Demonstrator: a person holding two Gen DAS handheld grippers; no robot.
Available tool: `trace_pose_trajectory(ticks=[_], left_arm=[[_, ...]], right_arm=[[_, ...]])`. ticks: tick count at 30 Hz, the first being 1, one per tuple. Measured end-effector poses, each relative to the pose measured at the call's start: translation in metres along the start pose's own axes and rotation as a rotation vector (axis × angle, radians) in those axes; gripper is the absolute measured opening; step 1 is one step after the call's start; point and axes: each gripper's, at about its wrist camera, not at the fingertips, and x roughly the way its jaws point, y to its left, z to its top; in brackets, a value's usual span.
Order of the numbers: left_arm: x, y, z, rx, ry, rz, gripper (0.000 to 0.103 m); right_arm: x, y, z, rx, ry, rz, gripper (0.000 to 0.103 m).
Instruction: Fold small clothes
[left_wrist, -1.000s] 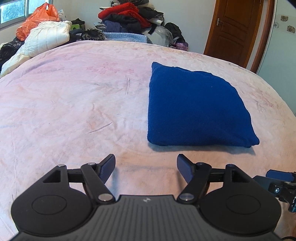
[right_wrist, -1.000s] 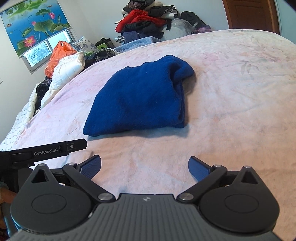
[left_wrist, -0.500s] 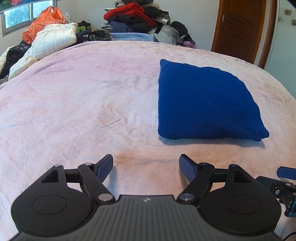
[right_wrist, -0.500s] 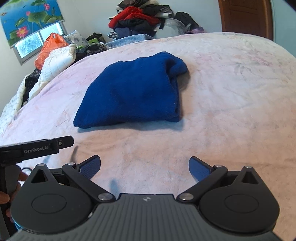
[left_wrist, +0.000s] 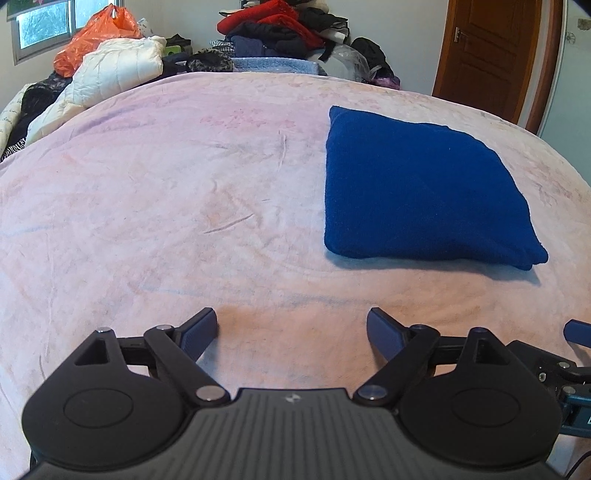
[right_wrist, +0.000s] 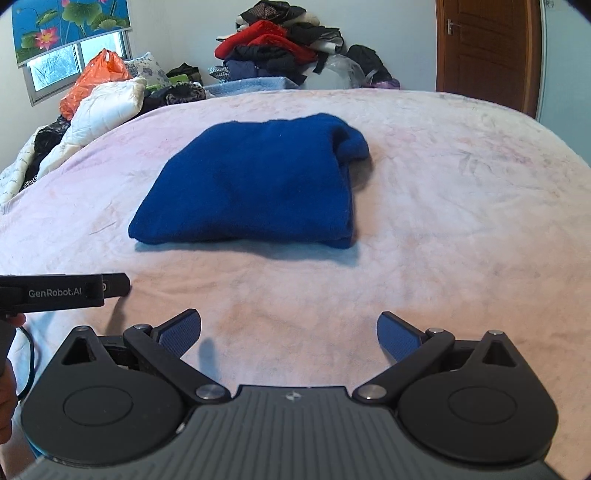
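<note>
the folded blue garment (left_wrist: 421, 188) (right_wrist: 255, 184) lies flat on the pink bed (left_wrist: 166, 192) (right_wrist: 461, 206), ahead of both tongs and apart from them, while the left gripper (left_wrist: 291, 326) and right gripper (right_wrist: 289, 330) hover over bare blanket, each spread wide and holding nothing.

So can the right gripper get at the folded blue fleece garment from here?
Probably yes: the right gripper is open, and only bare pink bedspread lies between it and the folded blue fleece garment.
</note>
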Motion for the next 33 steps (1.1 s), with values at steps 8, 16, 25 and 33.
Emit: trace_pose_trajectory(ticks=[8, 16, 25, 33], left_arm=[[0.003, 0.0, -0.005, 0.006, -0.033, 0.025, 0.096], [0.005, 0.0, -0.008, 0.024, -0.054, 0.038, 0.101], [0.007, 0.0, -0.016, 0.039, -0.099, 0.04, 0.103], [0.007, 0.0, -0.019, 0.041, -0.114, 0.039, 0.103]], right_arm=[[0.006, 0.011, -0.004, -0.055, -0.031, -0.048, 0.103], [0.009, 0.014, -0.007, -0.059, -0.038, -0.071, 0.103], [0.013, 0.01, -0.011, -0.04, -0.068, -0.084, 0.103], [0.015, 0.004, -0.009, -0.041, -0.062, -0.11, 0.103]])
